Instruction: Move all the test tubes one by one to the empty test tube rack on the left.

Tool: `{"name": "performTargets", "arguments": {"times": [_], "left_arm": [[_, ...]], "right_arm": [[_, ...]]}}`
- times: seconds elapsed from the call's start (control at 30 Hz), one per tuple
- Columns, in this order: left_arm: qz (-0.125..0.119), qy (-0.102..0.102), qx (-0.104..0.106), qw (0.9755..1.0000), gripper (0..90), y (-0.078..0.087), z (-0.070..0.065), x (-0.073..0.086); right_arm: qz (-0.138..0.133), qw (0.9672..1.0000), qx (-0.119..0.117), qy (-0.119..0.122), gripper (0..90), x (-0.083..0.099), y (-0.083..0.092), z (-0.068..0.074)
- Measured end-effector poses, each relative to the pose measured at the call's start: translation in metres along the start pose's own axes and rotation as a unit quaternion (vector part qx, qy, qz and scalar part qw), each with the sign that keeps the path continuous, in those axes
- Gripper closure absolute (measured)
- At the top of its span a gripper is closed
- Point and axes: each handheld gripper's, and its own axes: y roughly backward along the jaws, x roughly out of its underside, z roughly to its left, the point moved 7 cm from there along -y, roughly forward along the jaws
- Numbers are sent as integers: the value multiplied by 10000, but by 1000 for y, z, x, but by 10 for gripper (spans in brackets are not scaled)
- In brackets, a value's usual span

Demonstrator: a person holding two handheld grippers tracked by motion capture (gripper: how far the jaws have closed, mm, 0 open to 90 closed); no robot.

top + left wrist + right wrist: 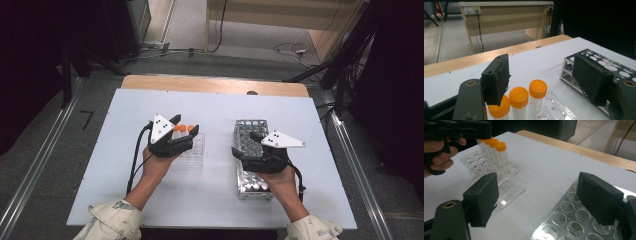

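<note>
Your left gripper (184,131) hangs over the clear rack (192,152), jaws spread apart and grasping nothing. Three orange-capped tubes (519,98) stand upright in a row in that rack, just below and between the jaws, one cap partly hidden behind the left pad. Farther right, your right gripper (244,143) hovers released over the metal rack (250,182), above its open holes.

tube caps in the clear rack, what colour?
Orange, all three caps; clearest in the left gripper view.
</note>
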Motion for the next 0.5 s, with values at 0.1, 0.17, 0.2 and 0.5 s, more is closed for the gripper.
{"name": "performTargets", "arguments": {"times": [0.1,0.17,0.2,0.5], "left_arm": [[23,79,-45,10000,258,3,2,-1],[50,98,-52,9999,246,5,4,-1],[53,86,-59,9999,245,6,4,-1],[130,68,-131,9998,228,13,9,2]], "right_arm": [[1,10000,90,-19,167,2,2,-6],[3,9999,145,-53,167,3,4,-10],[-1,9998,169,-65,166,4,5,-12],[-30,9994,312,-139,167,8,14,-24]]}}
